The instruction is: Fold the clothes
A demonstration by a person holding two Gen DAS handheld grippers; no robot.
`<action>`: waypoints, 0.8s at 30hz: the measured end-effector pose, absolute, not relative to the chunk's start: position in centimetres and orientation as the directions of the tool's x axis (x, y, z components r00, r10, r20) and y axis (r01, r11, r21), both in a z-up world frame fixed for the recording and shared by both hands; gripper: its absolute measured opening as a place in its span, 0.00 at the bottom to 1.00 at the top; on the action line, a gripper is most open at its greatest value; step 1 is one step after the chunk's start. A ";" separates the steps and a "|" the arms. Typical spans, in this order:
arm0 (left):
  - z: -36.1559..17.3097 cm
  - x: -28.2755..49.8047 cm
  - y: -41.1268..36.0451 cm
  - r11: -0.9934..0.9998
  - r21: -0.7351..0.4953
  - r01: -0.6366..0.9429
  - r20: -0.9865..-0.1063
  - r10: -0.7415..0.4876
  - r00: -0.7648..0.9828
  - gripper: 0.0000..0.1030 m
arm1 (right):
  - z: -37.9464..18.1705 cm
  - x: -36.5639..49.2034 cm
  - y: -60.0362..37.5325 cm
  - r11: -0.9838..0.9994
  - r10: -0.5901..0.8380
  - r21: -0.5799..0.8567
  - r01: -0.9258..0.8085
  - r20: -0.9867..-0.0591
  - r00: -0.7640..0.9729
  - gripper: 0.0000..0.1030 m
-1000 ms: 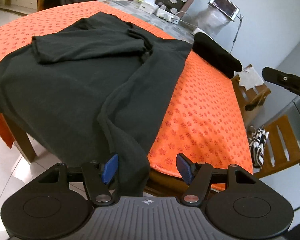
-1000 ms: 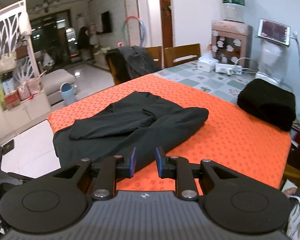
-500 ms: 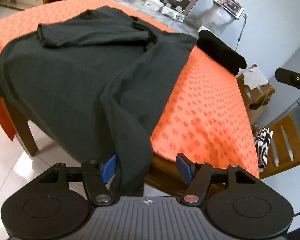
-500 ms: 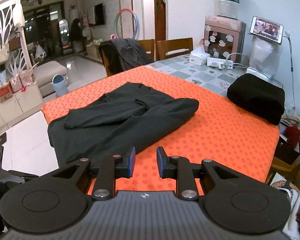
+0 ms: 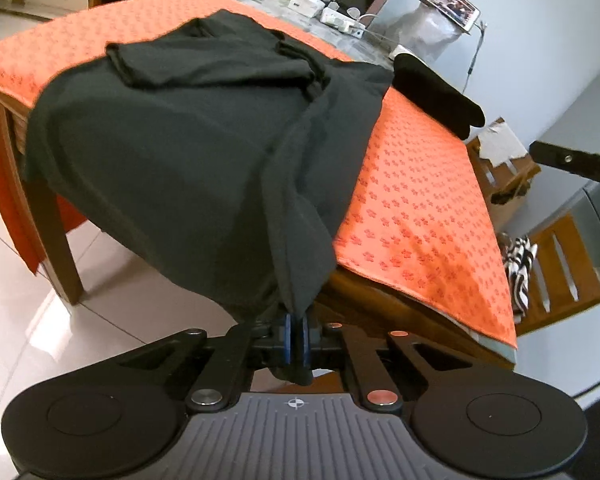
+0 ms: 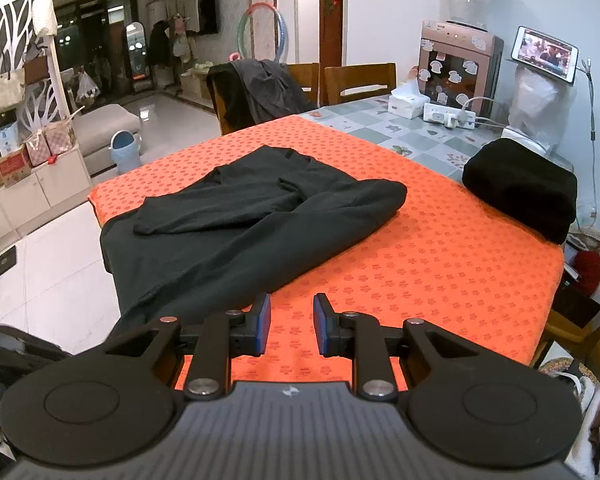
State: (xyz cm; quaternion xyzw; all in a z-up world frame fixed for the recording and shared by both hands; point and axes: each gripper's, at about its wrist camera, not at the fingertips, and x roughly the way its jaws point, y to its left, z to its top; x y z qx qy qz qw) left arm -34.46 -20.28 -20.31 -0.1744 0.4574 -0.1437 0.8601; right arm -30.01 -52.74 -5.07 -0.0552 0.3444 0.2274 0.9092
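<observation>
Your left gripper pinches the black shirt hanging over the table's near edge; your right gripper gapes empty. Sleeves lie folded inward; body unfolded.

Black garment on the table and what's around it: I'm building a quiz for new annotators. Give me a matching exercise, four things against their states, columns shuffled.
Things:
1. black garment
2. left gripper
3. right gripper
4. folded black bundle

States:
A. open, above the orange tablecloth
B. resting near the table's far corner
C. shut on a fabric end
D. spread out, draping over the table edge

Pairs: 1-D, 2-C, 3-A, 4-B
</observation>
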 end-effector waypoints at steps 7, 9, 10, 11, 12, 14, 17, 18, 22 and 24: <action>-21.0 -33.2 -16.0 0.913 -0.394 0.108 -0.767 -0.391 0.508 0.09 | -5.7 -30.7 -50.3 0.895 0.376 0.065 -0.442 -0.645 0.665 0.26; -21.9 -32.6 -15.7 0.918 -0.373 0.135 -0.780 -0.389 0.490 0.10 | -5.8 -30.9 -49.7 0.896 0.376 0.068 -0.440 -0.644 0.667 0.26; -22.2 -32.4 -15.6 0.920 -0.365 0.146 -0.783 -0.388 0.486 0.10 | -5.9 -31.0 -49.3 0.896 0.376 0.069 -0.438 -0.643 0.667 0.26; -22.5 -32.1 -15.4 0.921 -0.357 0.156 -0.786 -0.386 0.482 0.10 | -5.9 -31.1 -49.0 0.897 0.374 0.068 -0.436 -0.643 0.669 0.26; -22.6 -32.0 -15.2 0.922 -0.353 0.163 -0.786 -0.386 0.484 0.10 | -5.9 -31.2 -48.8 0.899 0.370 0.066 -0.433 -0.643 0.670 0.26; -22.7 -31.6 -14.7 0.922 -0.346 0.174 -0.783 -0.386 0.488 0.11 | -5.9 -31.5 -48.3 0.902 0.364 0.062 -0.427 -0.644 0.673 0.27; -23.0 -31.4 -13.7 0.920 -0.349 0.177 -0.774 -0.390 0.500 0.22 | -5.9 -31.8 -47.6 0.906 0.353 0.057 -0.419 -0.645 0.678 0.27; -23.1 -31.5 -13.2 0.917 -0.361 0.166 -0.766 -0.394 0.509 0.28 | -5.9 -31.9 -47.3 0.908 0.350 0.055 -0.416 -0.645 0.679 0.27; -23.8 -32.6 -11.5 0.899 -0.419 0.126 -0.750 -0.421 0.510 0.37 | -5.8 -32.4 -46.3 0.913 0.337 0.047 -0.404 -0.646 0.685 0.27; -24.1 -33.4 -11.2 0.893 -0.434 0.118 -0.749 -0.430 0.504 0.39 | -5.8 -32.6 -45.9 0.915 0.332 0.044 -0.401 -0.647 0.686 0.27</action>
